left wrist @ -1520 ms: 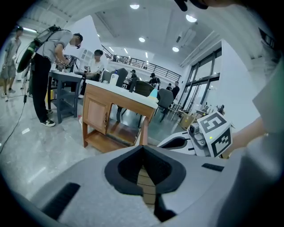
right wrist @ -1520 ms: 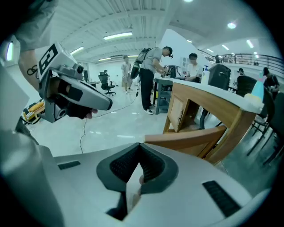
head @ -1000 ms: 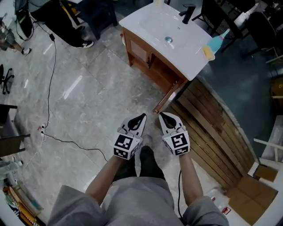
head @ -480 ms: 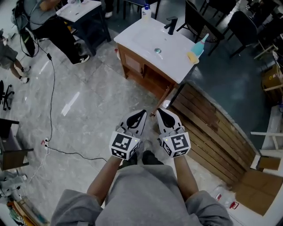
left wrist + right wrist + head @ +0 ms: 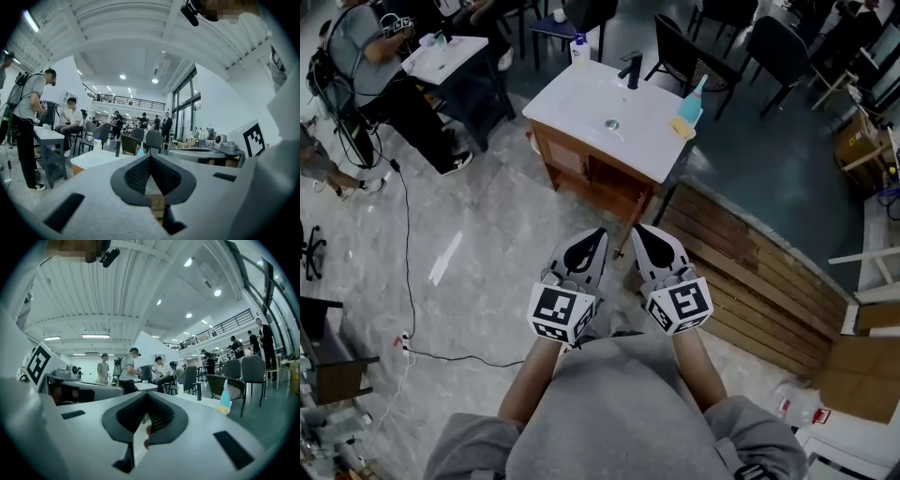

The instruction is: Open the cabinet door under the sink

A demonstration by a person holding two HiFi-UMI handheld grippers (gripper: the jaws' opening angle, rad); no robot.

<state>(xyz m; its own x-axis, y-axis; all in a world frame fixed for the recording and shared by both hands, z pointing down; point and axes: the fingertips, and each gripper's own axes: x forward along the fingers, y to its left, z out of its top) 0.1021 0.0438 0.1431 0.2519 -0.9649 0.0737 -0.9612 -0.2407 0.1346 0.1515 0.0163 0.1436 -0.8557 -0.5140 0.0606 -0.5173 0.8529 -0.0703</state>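
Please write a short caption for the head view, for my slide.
Left gripper and right gripper, both shut, held short of the sink cabinet.

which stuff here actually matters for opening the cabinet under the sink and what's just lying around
For the job: cabinet under the sink, left claw, right claw.

Just lying about: blue bottle, yellow sponge, pump bottle, wooden planks.

Big open hall, probably a test lab, freestanding sink unit [image 5: 581,98], office chairs [image 5: 153,138], mezzanine railing [image 5: 126,99]
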